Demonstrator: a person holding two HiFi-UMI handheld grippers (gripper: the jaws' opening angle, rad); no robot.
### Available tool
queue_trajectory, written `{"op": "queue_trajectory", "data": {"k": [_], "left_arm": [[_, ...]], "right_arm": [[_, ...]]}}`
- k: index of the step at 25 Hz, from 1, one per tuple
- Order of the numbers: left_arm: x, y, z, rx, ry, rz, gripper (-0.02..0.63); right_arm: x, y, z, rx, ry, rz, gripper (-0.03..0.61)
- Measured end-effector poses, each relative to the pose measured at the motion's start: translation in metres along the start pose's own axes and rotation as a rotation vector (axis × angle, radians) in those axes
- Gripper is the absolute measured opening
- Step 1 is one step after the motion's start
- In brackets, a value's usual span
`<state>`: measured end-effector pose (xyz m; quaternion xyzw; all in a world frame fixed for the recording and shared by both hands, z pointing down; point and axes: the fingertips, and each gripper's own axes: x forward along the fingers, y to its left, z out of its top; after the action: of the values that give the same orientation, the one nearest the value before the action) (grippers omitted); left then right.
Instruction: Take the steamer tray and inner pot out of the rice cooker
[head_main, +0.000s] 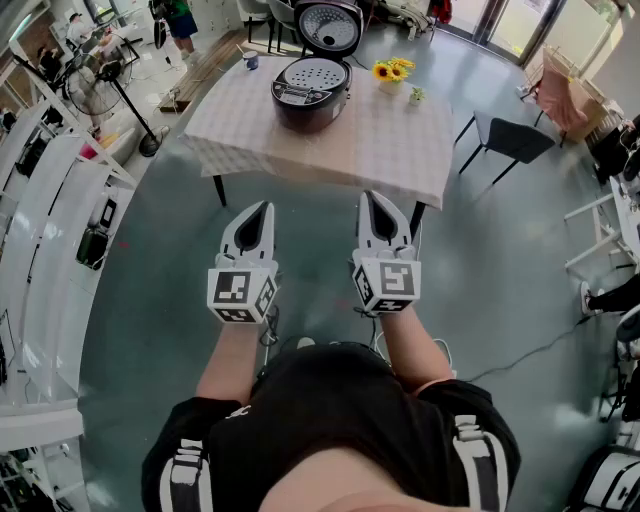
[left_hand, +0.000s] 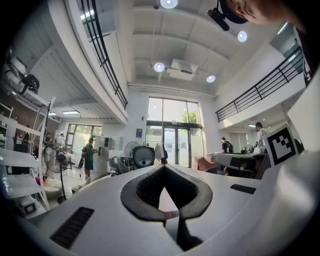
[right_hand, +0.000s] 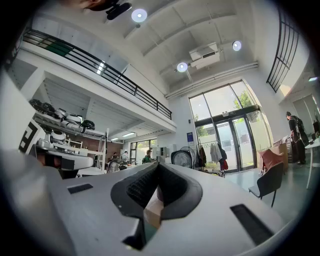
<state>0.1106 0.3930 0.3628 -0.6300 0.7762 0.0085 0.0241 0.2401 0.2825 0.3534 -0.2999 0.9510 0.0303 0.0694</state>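
Silvery and perforated, the steamer tray (head_main: 315, 72) sits in the mouth of the rice cooker (head_main: 311, 100), whose lid (head_main: 330, 25) stands open behind it. The cooker is at the far end of the cloth-covered desk (head_main: 400, 150), near some yellow flowers (head_main: 392, 70). The inner pot cannot be seen; it is presumably under the tray. From the head view, the left claw (head_main: 264, 208) and the right claw (head_main: 369, 200) are held side by side over the floor, well short of the desk, both closed and empty.

In the left gripper view the left claw (left_hand: 164, 167) has its pads together with nothing between them, and the open lid (left_hand: 143, 156) shows far off, just left of the tips.

The right gripper view shows the right claw (right_hand: 156, 168) likewise closed on nothing, tilted slightly up, with the lid (right_hand: 182, 159) small beyond it.

To do the reach well, I would walk in until the cooker is close, open one claw before it gets to the rim, and come down from above. Pinch the tray's edge and lift it straight up, so it does not drag on the pot.
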Motion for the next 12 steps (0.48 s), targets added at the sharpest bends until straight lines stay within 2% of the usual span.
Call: {"op": "queue_trajectory", "data": {"k": [10, 12], "left_arm": [[-0.024, -0.008, 0.009, -0.028, -0.007, -0.017, 0.002], [-0.026, -0.009, 0.013, -0.007, -0.012, -0.022, 0.002]], "right_arm": [[-0.022, 0.012, 0.007, 0.009, -0.01, 0.005, 0.0], [-0.024, 0.013, 0.006, 0.006, -0.006, 0.0, 0.0]]}}
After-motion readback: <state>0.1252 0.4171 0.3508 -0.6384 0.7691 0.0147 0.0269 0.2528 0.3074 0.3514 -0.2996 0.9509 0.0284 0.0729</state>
